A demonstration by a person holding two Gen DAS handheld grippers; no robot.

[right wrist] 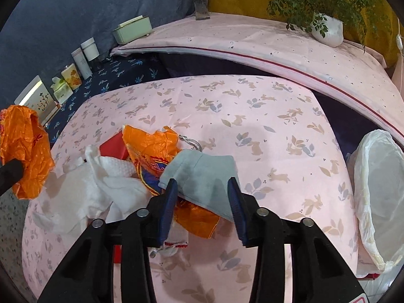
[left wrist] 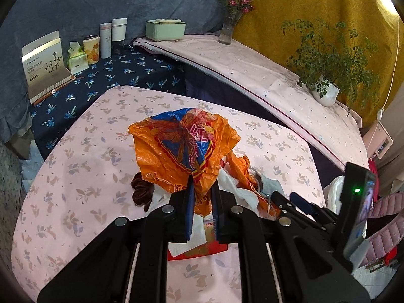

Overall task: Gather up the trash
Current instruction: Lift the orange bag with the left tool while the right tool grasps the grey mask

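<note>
My left gripper [left wrist: 202,186] is shut on a crumpled orange and blue plastic bag [left wrist: 184,146], which it holds up above the pink rabbit-print table [left wrist: 83,166]. The same bag [right wrist: 25,149] shows at the left edge of the right wrist view. My right gripper [right wrist: 202,184] is open low over the trash pile. A flat grey cloth pouch [right wrist: 202,174] lies between its fingers and does not look squeezed. Around the pouch lie white tissue paper [right wrist: 111,176], an orange wrapper [right wrist: 151,146] and a red packet [right wrist: 113,146].
A bin lined with a white bag [right wrist: 378,189] stands off the table's right edge. A dark brown scrunchie [left wrist: 141,189] lies beside the pile. Behind are a raised pink shelf [right wrist: 252,40] with a potted plant [right wrist: 328,30] and a vase [right wrist: 202,2], and tins and boxes [left wrist: 106,40] on blue cloth.
</note>
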